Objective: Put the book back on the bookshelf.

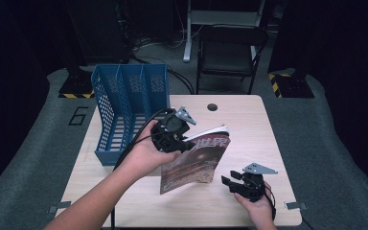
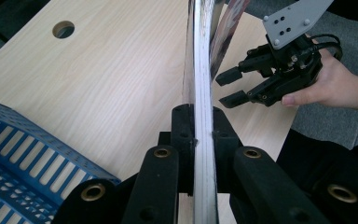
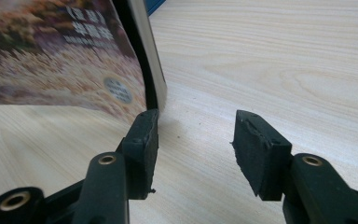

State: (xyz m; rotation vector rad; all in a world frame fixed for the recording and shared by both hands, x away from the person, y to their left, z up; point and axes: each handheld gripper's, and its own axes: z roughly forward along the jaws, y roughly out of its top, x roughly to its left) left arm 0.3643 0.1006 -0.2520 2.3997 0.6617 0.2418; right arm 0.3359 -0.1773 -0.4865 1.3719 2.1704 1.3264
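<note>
A magazine (image 1: 196,160) with a reddish-brown cover and white characters stands tilted on the light wooden table (image 1: 249,124), its lower edge on the tabletop. My left gripper (image 1: 184,143) is shut on its upper left part. In the left gripper view the pads (image 2: 182,135) press both sides of the page edges (image 2: 200,70). My right gripper (image 1: 227,182) rests low near the magazine's lower right corner, jaws open and nothing between them. In the right gripper view the cover (image 3: 60,60) ends just beyond one pad (image 3: 142,135) of the open right gripper (image 3: 193,135). The right gripper (image 2: 230,86) also appears past the magazine.
A blue perforated file rack (image 1: 124,105) with several slots lies at the table's left rear, close to my left hand; its mesh (image 2: 23,158) shows beside the left jaws. A cable hole (image 1: 212,107) sits at the far edge. A black chair (image 1: 230,52) stands beyond the table.
</note>
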